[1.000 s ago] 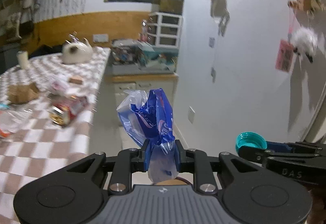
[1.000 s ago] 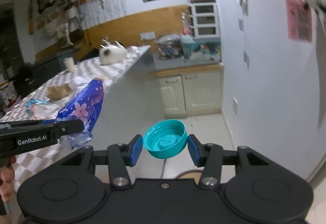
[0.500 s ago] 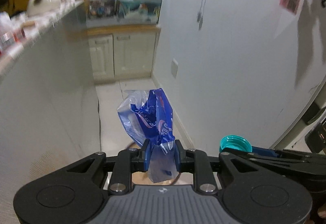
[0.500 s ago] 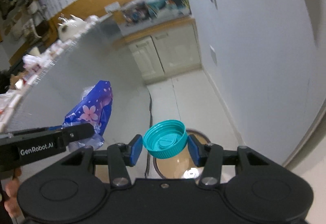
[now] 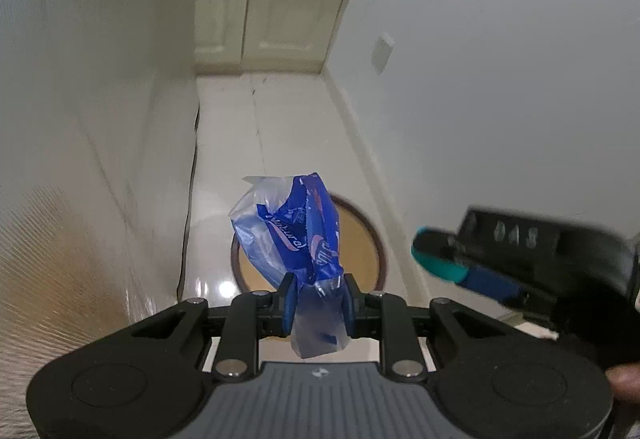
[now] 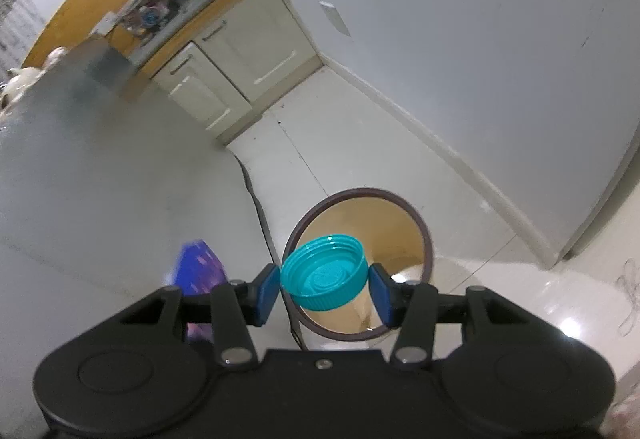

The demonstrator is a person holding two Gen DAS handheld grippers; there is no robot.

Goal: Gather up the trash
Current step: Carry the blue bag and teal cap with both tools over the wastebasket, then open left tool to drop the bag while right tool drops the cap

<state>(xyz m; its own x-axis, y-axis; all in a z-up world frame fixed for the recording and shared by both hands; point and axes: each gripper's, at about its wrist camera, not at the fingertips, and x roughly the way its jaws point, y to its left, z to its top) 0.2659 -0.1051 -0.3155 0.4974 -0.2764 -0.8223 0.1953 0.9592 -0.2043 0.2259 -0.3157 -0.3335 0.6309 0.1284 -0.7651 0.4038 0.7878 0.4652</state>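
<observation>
My left gripper (image 5: 318, 303) is shut on a crumpled blue and clear plastic wrapper (image 5: 292, 235) and holds it above a round bin (image 5: 370, 235) with a dark brown rim and tan inside. My right gripper (image 6: 326, 293) is shut on a teal screw cap (image 6: 324, 271), open side toward the camera, held above the same bin (image 6: 404, 223). The cap (image 5: 438, 265) and the right gripper show at the right of the left wrist view. The wrapper (image 6: 198, 271) shows blurred at the left of the right wrist view.
The bin stands on a glossy white tiled floor (image 5: 272, 127) in a narrow aisle. A white counter side (image 5: 92, 119) rises on the left with a dark cable (image 6: 256, 199) along its base, a white wall (image 5: 500, 79) on the right, cream cabinets (image 5: 272, 15) at the far end.
Both grippers have tilted down from the counter top toward the floor and moved over the bin. The wrapper and the cap stay held.
</observation>
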